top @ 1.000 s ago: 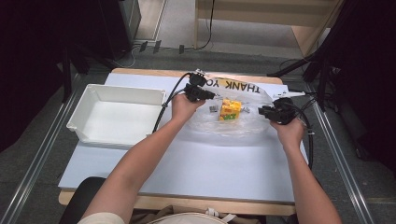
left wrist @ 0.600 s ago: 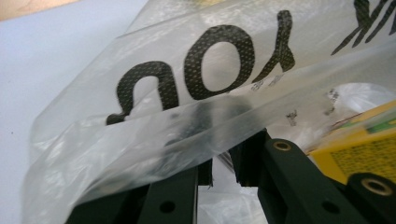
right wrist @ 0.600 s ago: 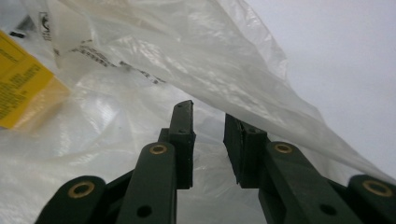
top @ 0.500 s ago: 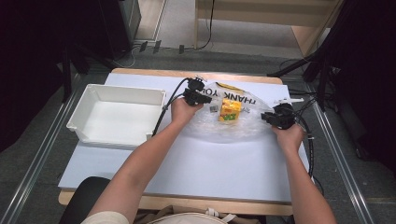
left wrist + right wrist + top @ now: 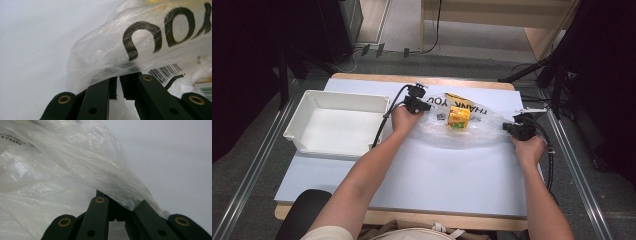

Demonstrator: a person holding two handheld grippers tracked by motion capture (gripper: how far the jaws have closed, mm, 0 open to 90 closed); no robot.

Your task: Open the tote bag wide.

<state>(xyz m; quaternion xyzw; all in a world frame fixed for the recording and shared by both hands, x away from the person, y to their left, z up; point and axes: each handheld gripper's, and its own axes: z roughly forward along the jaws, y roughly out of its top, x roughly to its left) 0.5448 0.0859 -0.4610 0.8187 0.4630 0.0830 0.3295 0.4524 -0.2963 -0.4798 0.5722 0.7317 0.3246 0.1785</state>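
Observation:
A clear plastic bag [image 5: 462, 136] printed with black "THANK YOU" letters lies spread on the pale table [image 5: 437, 175]. Inside it sits a small yellow carton [image 5: 458, 118]. My left gripper [image 5: 420, 104] is at the bag's left edge. In the left gripper view its jaws [image 5: 121, 85] have just been closing and stand nearly together, with the bag's film [image 5: 112, 50] pinched at the tips. My right gripper [image 5: 515, 129] is at the bag's right edge. Its jaws [image 5: 112, 206] have also just closed, and the film [image 5: 62, 170] is caught between them.
A white, empty bin [image 5: 344, 96] stands at the left of the table, close to my left forearm. Black cables trail from both grippers. The table's far edge lies just behind the bag. Dark stands and floor surround the table.
Both hands have sunk towards the table with the bag's edges. The right hand has drifted outward to the right, and the bag now lies lower and flatter.

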